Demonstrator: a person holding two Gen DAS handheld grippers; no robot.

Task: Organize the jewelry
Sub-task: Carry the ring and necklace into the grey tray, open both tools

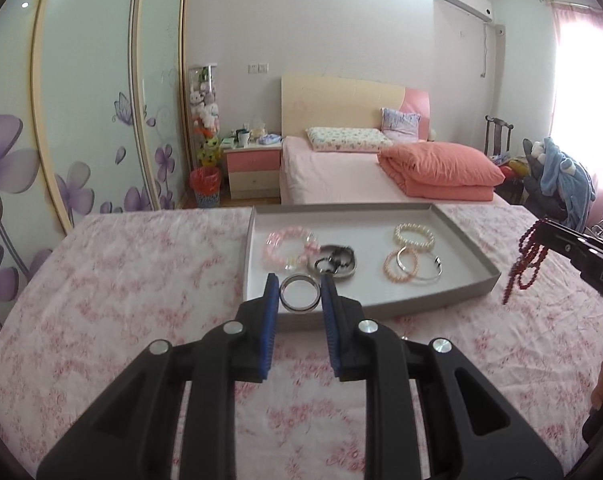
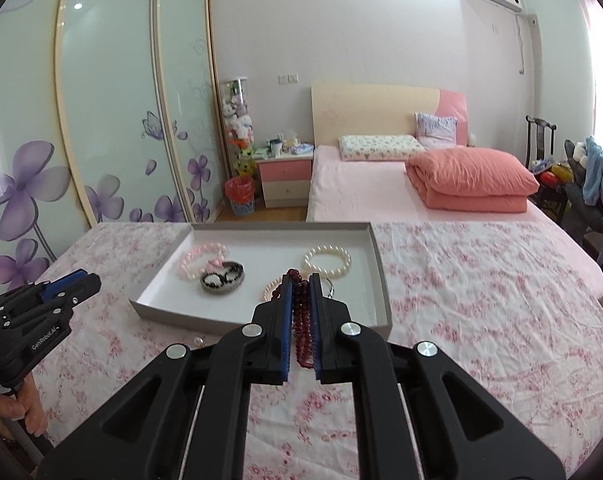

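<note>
Left wrist view: the left gripper has its jaws parted about a bangle's width, with a silver bangle seen between the blue pads; whether they touch it cannot be told. The bangle lies flat at the near edge of the grey tray, which rests on the floral-covered surface. The right gripper has its jaws clenched on a dark red bead necklace, above the tray's near rim. The strand's long axis runs along the fingers, and its loops hang downward in the left wrist view.
</note>
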